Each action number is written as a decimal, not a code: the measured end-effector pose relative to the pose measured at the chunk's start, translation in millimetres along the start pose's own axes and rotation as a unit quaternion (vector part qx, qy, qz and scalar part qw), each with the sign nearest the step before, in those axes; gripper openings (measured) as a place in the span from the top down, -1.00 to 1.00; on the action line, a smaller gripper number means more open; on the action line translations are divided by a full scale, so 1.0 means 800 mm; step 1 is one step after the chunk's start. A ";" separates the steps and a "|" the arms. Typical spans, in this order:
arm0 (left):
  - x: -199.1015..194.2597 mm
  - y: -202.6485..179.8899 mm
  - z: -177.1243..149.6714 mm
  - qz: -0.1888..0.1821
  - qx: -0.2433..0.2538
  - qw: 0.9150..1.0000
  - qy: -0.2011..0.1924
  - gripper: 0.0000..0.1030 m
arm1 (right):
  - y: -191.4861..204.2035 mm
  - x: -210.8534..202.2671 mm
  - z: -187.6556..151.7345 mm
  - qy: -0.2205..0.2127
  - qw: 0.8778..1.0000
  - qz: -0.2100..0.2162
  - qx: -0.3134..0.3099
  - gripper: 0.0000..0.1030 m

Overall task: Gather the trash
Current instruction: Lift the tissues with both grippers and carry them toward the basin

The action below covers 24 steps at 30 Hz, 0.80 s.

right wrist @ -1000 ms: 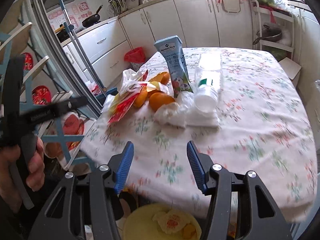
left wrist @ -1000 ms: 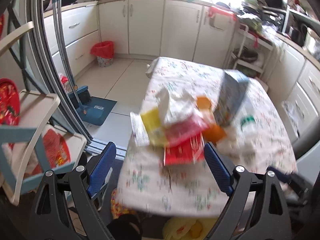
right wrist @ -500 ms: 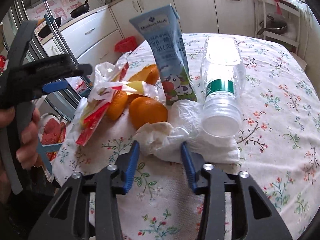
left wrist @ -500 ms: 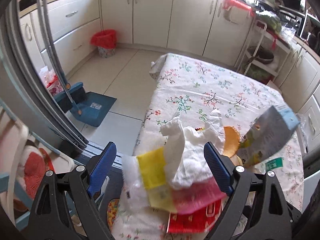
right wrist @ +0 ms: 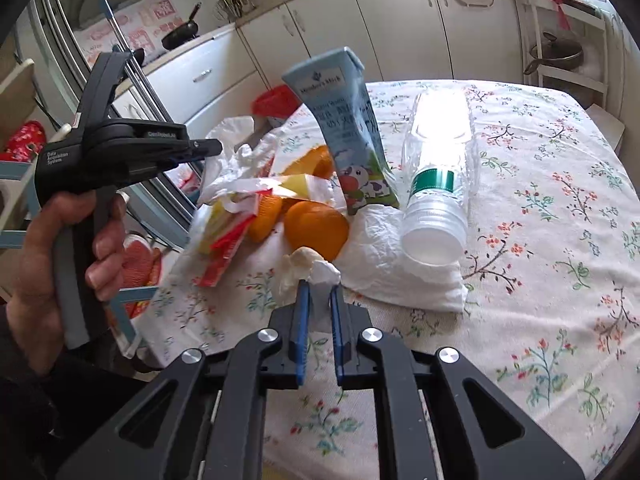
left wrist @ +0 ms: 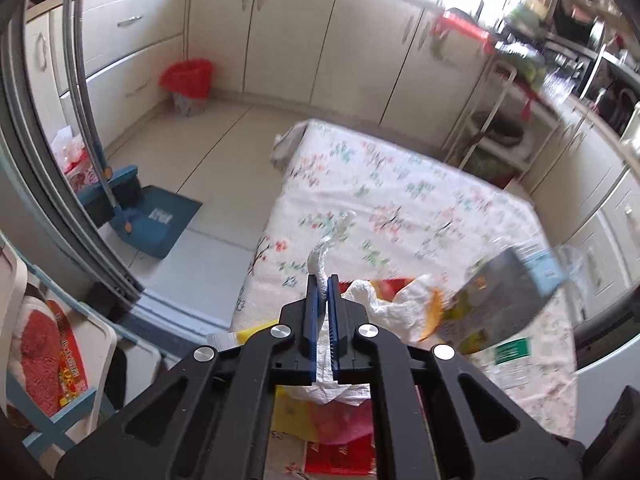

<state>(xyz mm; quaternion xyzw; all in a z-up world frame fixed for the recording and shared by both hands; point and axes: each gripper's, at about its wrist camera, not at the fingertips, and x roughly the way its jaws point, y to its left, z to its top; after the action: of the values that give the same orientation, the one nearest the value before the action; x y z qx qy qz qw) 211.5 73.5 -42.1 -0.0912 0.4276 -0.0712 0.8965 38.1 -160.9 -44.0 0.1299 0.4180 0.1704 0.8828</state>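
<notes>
Both of your tongs have just been closing, and each is now pinching something. Your left tongs (left wrist: 322, 280) are clenching a twisted strip of the white bag (left wrist: 384, 308), which is lying on the wrappers (right wrist: 228, 236) at the table's (right wrist: 560, 208) left edge. To its right, the orange peels (right wrist: 316, 228), the leaning carton (right wrist: 348, 136) and the toppled bottle (right wrist: 436, 184) are sitting together. Your right tongs (right wrist: 318, 288) are gripping the near tip of the crumpled tissue (right wrist: 384, 268).
</notes>
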 end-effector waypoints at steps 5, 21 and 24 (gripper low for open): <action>-0.041 0.000 -0.007 -0.059 -0.015 0.997 -0.036 0.92 | -0.003 -0.019 -0.006 -0.009 1.000 0.015 0.014 0.79; -0.151 -0.006 -0.079 -0.129 -0.021 0.985 -0.108 0.92 | -0.005 -0.066 -0.034 -0.042 0.998 0.021 0.040 0.79; -0.151 -0.008 -0.096 -0.127 -0.019 0.987 -0.094 0.92 | -0.011 -0.073 -0.039 -0.047 0.998 0.016 0.049 0.79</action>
<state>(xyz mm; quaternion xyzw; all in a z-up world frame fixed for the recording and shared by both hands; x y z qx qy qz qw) 76.2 84.3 2.7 -0.1680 0.3274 -0.1674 0.9146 -19.4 -190.0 -26.2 0.1879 0.3817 0.1572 0.8912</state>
